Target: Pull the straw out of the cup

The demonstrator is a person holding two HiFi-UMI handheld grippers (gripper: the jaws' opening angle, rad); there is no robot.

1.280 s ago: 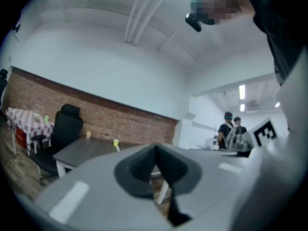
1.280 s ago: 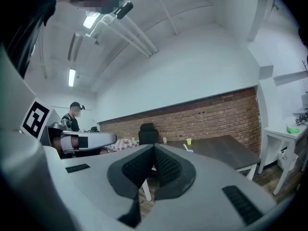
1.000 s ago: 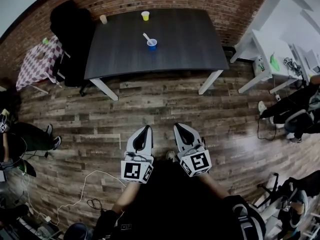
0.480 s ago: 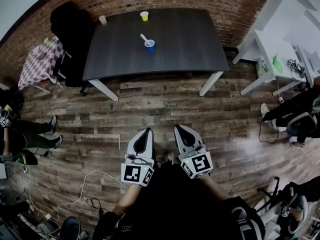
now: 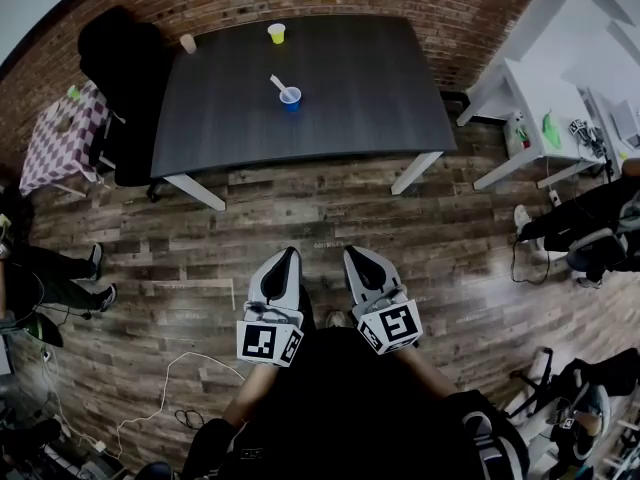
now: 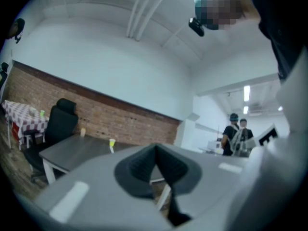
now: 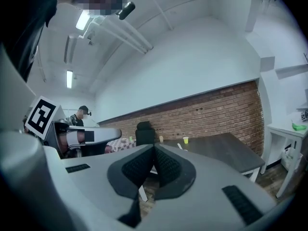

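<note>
Left gripper (image 5: 285, 263): jaws pressed together, nothing between them; held over the wood floor (image 5: 300, 218).
Right gripper (image 5: 352, 260): likewise clenched and empty, just beside the left at its 3 o'clock.
Blue cup (image 5: 291, 98): on the dark table (image 5: 350, 88), well apart at the grippers' 12 o'clock.
Straw (image 5: 276, 84): stood in the blue cup, leaning toward 10 o'clock.
Yellow cup (image 5: 277, 33): at the blue cup's 12 o'clock.

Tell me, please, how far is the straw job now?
Done: nothing; the straw stands in the blue cup on the table. In hand: nothing; the left hand-held gripper and right hand-held gripper are shut, empty, over the floor. Left: reach the table, grip the straw, pull it out.
</note>
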